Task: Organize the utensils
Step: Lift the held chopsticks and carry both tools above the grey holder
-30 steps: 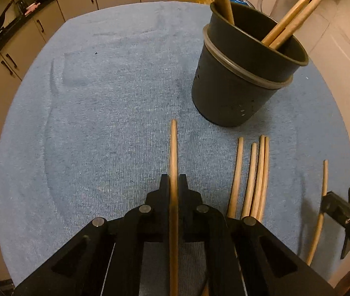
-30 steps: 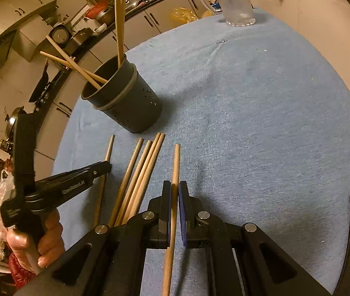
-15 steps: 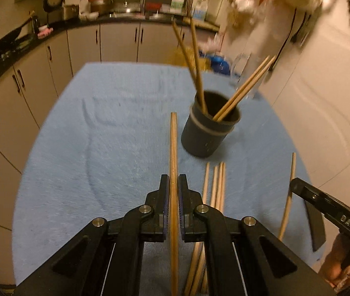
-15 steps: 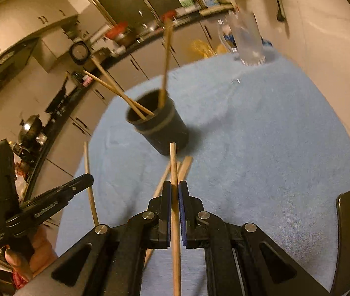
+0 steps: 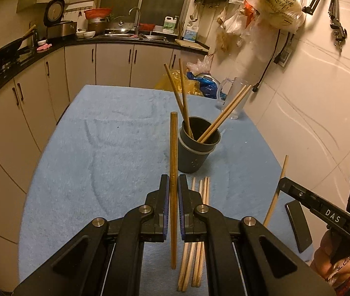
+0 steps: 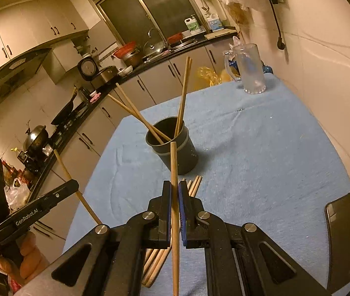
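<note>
A: Left wrist view: left gripper (image 5: 173, 192) clamped tight on a chopstick (image 5: 173, 162), long axis pointing away toward the cup (image 5: 194, 151).

B: Right gripper (image 6: 174, 192), same pinch, its own chopstick (image 6: 173, 170) aimed at that cup. Only this view shows the phone (image 6: 342, 229); loose chopsticks (image 5: 199, 222) lie on the blue cloth (image 5: 101, 160).

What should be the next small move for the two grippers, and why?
Probably carry both held chopsticks forward over the dark holder and tip them in. The left gripper is shut on one chopstick, the right gripper on another, both lifted off the blue cloth. The holder already contains four, and loose chopsticks remain.
</note>
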`<move>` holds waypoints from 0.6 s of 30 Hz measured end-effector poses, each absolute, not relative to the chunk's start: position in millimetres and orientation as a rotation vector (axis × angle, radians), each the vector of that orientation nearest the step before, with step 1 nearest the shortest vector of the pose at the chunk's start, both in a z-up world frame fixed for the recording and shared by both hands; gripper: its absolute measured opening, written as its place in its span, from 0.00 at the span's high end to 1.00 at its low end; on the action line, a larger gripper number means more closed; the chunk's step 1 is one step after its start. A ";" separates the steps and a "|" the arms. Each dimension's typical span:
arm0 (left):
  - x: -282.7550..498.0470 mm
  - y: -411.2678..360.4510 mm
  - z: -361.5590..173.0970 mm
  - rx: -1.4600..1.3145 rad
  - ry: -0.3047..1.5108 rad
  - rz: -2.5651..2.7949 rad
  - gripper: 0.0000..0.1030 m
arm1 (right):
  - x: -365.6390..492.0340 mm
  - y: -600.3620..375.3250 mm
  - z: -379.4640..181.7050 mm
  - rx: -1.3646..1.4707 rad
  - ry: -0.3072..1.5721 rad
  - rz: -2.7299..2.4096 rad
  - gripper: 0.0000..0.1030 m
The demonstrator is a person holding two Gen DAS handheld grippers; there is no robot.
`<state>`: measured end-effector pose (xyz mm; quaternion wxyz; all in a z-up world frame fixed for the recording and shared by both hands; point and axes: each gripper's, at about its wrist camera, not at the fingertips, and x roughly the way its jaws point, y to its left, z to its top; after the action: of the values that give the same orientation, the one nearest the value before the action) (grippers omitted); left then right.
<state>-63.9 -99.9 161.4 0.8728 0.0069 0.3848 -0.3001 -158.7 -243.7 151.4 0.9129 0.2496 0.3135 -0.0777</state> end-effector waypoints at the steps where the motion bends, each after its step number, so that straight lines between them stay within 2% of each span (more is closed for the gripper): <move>1: -64.5 -100.8 162.6 0.017 0.801 -0.627 0.94 | -159.3 -244.3 151.7 0.516 0.644 -0.159 0.94; 18: -62.9 -112.9 177.0 0.033 0.779 -0.616 0.94 | -165.8 -258.1 161.2 0.545 0.595 -0.122 0.94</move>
<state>-62.9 -112.9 177.0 0.8790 0.0157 0.3738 -0.2955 -165.8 -258.1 161.2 0.9179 0.2651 0.2891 -0.0595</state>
